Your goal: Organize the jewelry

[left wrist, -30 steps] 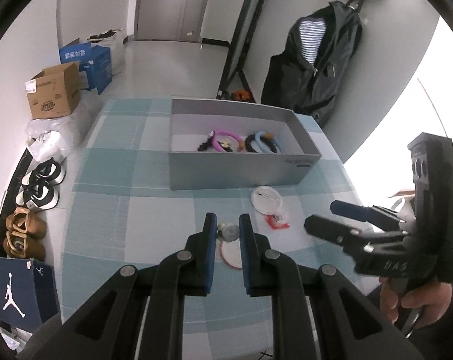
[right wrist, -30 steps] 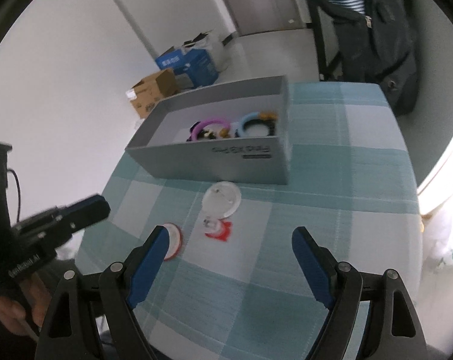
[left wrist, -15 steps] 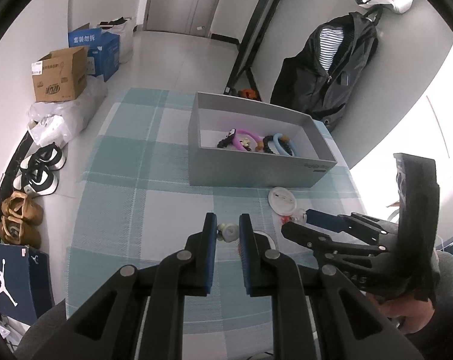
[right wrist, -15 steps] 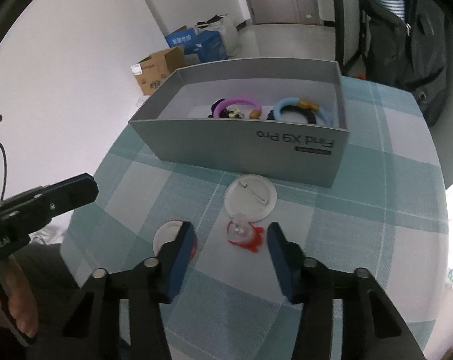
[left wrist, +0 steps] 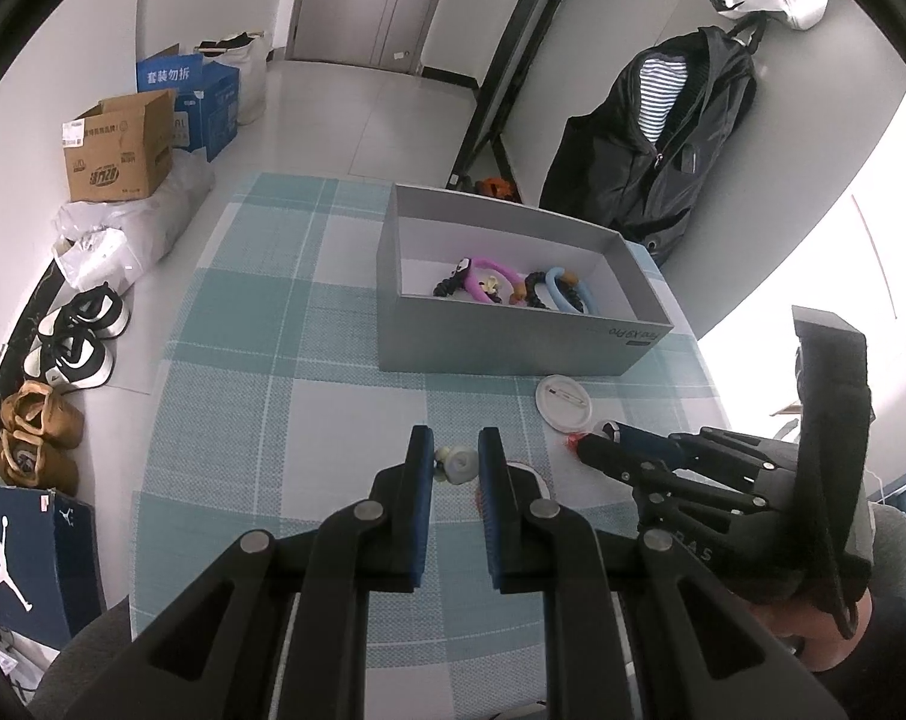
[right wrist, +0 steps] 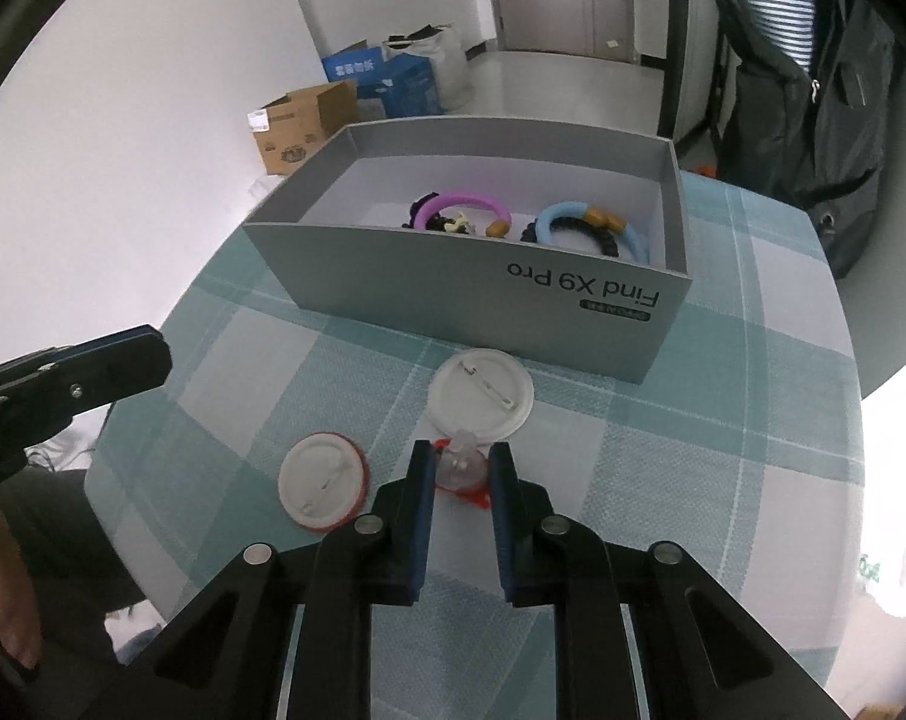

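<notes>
Left to right across the table (right wrist: 723,450), whose woven cloth shows a teal-and-white check. The left gripper (left wrist: 456,465) points down over the near edge; its blue-padded jaws are closed on a small pale, rounded trinket (left wrist: 453,461), held clear of the cloth. Just right of it, near that edge, lies a round badge (right wrist: 323,483), face down, white plastic back with a red rim and a thin wire pin. Next comes the right gripper (right wrist: 462,471): its jaws have just been closing and now pinch a small clear plastic piece on a red backing (right wrist: 462,474), which rests on the cloth against the near rim of a second badge. That second badge (right wrist: 480,393), plain white, flat and circular with a metal safety pin across its back, lies just before the front wall of the box. The box (right wrist: 453,294), smooth grey card, rectangular and open-topped, stands at the far middle of the table; printed lettering reads upside down on its front wall. Inside lie a purple bracelet (right wrist: 462,201), a light blue bracelet (right wrist: 579,219), and black beaded strands with amber beads (right wrist: 603,234), all ring-shaped.
</notes>
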Motion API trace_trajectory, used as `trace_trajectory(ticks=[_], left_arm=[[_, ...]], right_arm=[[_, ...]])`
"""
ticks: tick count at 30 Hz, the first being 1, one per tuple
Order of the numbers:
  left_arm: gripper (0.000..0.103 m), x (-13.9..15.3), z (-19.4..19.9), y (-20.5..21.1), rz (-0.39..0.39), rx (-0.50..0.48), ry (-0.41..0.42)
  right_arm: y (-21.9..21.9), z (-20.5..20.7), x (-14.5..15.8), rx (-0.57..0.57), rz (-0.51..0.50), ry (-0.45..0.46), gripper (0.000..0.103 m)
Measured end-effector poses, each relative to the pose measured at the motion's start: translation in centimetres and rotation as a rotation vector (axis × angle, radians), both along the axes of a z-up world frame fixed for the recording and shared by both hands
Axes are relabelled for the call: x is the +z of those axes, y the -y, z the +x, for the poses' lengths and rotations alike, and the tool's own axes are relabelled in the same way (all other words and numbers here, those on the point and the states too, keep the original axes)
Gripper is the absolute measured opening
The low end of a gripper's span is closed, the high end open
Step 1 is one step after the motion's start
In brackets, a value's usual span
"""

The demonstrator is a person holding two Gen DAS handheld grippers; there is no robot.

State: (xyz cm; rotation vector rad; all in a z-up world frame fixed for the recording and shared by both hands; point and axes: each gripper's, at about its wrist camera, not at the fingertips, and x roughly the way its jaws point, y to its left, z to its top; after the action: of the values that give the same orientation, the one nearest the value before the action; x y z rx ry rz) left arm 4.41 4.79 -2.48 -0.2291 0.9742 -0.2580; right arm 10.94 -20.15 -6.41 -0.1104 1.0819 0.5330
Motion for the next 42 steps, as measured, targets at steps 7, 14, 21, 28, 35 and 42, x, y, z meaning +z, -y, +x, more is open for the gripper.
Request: trace_trajectory(ticks=[7,14,21,28,35,42], left_arm=[[0.010,0.2,-0.2,0.1,0.006,-0.003,0.008],[0.010,1.6,-0.4,0.8,0.019,-0.001,0.038],[0.010,4.1,0.4,1.7,0.017,-0.024,0.082],[0.010,5.0,2.9,2.2,0.007,-0.057,0.078],[0.010,4.3,6.7,3.2,-0.022,-0.111,0.039],[0.010,2.2,10.6,2.9,-0.109,-0.151,-0.035]], right_arm=[[1.1,-0.2,1.0,-0.008,0.038,0.009,0.017],[2.9,-0.9,3.3,-0.045,0.126,0.024,0.017],[4.1,-0.2,7.3,-0.064,0.216,0.072,0.017],[2.7,1.7,12.5,0.044,0.217,0.160,0.017],[1.6,6.3,11.1,0.078,0.207,0.116,0.017],[1.5,9.5,7.9,0.053,0.245,0.011,0.017]])
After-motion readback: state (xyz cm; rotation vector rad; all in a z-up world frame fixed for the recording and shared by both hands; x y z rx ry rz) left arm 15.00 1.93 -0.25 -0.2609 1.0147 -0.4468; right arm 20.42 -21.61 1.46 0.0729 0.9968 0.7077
